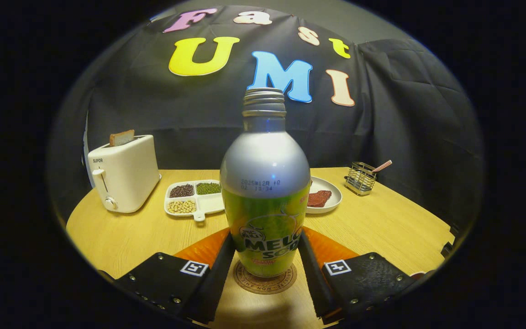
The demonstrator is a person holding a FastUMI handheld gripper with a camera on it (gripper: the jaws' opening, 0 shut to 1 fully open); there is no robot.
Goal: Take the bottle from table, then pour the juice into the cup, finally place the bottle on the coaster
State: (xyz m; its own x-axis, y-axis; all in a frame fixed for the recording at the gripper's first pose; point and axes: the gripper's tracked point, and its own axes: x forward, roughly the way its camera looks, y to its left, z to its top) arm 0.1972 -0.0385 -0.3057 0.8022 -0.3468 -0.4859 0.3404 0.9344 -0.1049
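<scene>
The bottle (pixel 265 183) stands upright on a round cork coaster (pixel 265 281) on the wooden table (pixel 381 224). It has a silver shoulder, a green and yellow label and an uncapped threaded neck. My gripper (pixel 265 240) holds it low on the body, with one finger against each side of the label, so both fingers press on it. The bottle's base rests inside the coaster's printed ring and hides the coaster's far part.
Beyond the bottle to the left stand a white toaster (pixel 123 176) with a bread slice (pixel 122 137) in it and a divided white tray (pixel 194 198) of beans. To the right lie a white plate (pixel 324 196) with a red-brown piece and a wire basket (pixel 360 178).
</scene>
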